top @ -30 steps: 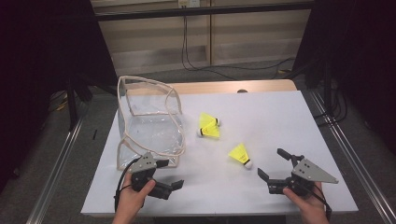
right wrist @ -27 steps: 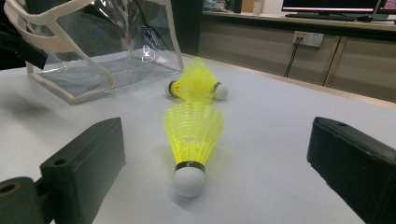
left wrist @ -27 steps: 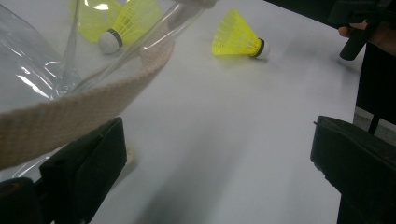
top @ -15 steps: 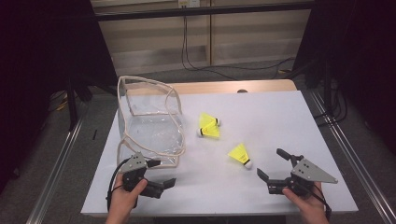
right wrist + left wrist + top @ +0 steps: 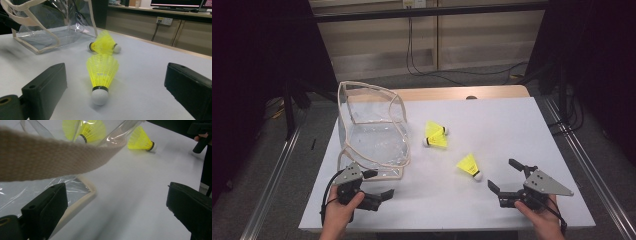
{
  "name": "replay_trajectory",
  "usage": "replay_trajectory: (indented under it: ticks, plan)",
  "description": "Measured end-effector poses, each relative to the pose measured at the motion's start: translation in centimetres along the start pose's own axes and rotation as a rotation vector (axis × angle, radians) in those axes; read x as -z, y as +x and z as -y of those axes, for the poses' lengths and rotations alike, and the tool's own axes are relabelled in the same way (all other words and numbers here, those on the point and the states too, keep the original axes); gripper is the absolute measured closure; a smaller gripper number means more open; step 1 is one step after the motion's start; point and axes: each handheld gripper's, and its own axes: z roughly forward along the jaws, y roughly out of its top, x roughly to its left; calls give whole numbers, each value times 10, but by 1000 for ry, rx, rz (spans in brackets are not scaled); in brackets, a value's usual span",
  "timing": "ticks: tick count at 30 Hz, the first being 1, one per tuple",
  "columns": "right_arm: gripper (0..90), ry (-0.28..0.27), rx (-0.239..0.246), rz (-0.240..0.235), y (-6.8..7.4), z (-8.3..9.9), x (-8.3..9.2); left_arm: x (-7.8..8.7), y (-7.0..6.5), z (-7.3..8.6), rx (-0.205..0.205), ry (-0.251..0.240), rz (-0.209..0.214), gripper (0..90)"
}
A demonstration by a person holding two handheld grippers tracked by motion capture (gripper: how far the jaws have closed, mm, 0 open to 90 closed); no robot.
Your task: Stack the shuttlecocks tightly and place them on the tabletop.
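Right gripper [image 5: 507, 181]: hovering at lower right of the high view, jaws spread wide, aiming at the nearest shuttlecock [image 5: 102, 75].
Left gripper [image 5: 379, 186]: sitting lower left, jaws spread, beside the clear bag [image 5: 372, 135].
Bag strap [image 5: 50, 157]: crossing the left gripper view's top.
Far shuttlecocks [image 5: 435, 136]: lying paired mid-table [image 5: 512, 125].

Left gripper [image 5: 379, 196]: black body; grey three-cornered plate on top; black cable looping from rear; right gripper [image 5: 505, 176]: black, larger grey triangular plate; fingers [image 5: 46, 86] matte black rectangular blocks, small round hole near each base; hands bare, no sleeves visible.
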Motion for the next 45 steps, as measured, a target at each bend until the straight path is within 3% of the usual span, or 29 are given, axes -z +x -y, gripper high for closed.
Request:
replay_trajectory:
  ticks: [12,21,25,45]
  plan:
    - [32,21,9,6,0,-1,-2,8,7,2,15,-15,-32,37]
    - [31,51,4,17,-5,-5,-8,7,8,3,11,-8,-30,37]
    - [31,96,0,30,-7,-5,-12,6,8,4,14,-11,-30,37]
    - [29,128,-4,2,-7,-14,-29,5,9,3,13,-18,-42,37]
